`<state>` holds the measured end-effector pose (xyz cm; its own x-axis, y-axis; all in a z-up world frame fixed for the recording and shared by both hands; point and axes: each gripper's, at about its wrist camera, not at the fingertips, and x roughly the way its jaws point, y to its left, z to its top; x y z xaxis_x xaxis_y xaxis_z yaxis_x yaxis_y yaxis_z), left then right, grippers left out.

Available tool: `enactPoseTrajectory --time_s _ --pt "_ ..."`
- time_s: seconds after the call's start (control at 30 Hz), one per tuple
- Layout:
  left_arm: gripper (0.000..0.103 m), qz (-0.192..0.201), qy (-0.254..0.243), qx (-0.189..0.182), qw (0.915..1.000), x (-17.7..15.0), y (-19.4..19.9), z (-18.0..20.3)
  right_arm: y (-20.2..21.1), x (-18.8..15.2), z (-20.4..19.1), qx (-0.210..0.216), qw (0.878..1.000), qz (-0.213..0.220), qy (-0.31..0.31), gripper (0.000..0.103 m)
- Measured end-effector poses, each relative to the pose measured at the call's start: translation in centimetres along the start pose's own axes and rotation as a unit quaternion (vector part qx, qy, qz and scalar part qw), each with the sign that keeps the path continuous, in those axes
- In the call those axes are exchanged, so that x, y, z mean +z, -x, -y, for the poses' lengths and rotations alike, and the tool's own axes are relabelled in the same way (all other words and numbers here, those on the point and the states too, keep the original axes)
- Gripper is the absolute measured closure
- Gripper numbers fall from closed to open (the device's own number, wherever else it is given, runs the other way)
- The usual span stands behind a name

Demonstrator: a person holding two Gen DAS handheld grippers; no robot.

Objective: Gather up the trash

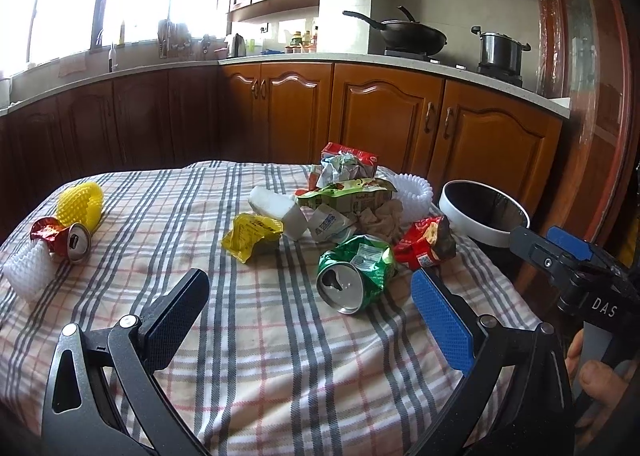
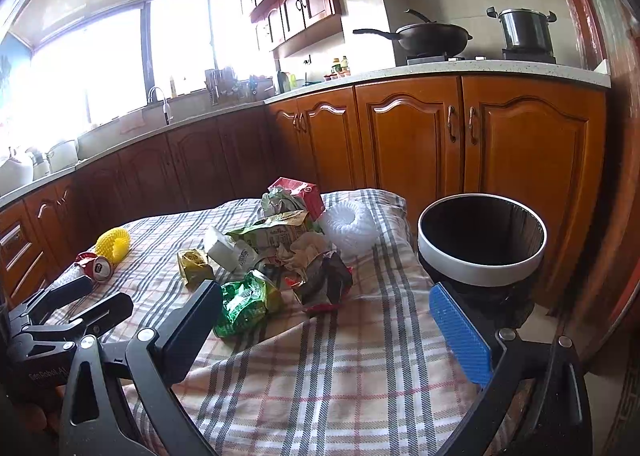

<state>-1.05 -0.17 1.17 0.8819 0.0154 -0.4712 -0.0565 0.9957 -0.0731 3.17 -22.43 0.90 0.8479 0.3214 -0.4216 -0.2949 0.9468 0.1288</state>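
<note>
A pile of trash lies on the checked tablecloth [image 1: 260,336]: a crushed green can [image 1: 354,274], a red snack wrapper [image 1: 426,242], a yellow packet [image 1: 252,236], a white foam block [image 1: 280,210], a green carton [image 1: 348,192] and a red carton [image 1: 352,158]. A crushed red can [image 1: 66,240] lies at the left. A white-rimmed bin [image 2: 482,240] stands off the table's right edge. My left gripper [image 1: 308,308] is open and empty, just short of the green can. My right gripper [image 2: 324,320] is open and empty, near the green can [image 2: 244,302].
A yellow foam net [image 1: 82,202] and a white foam net [image 1: 28,268] lie beside the red can. Another white foam net [image 2: 350,230] sits at the far right of the table. Wooden kitchen cabinets [image 1: 380,116] stand behind the table.
</note>
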Motion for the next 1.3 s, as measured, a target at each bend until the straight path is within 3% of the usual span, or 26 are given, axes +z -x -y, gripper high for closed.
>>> enactPoseTrajectory --time_s 1.07,1.3 --pt "0.001 -0.016 0.001 -0.011 0.9998 0.0 -1.6 0.2 -1.0 -0.4 0.4 0.004 1.000 -0.013 -0.007 0.000" --pt "0.011 -0.051 0.017 -0.027 0.9982 0.1 -3.6 -0.4 -2.1 -0.5 0.8 0.011 1.000 -0.027 -0.012 0.000"
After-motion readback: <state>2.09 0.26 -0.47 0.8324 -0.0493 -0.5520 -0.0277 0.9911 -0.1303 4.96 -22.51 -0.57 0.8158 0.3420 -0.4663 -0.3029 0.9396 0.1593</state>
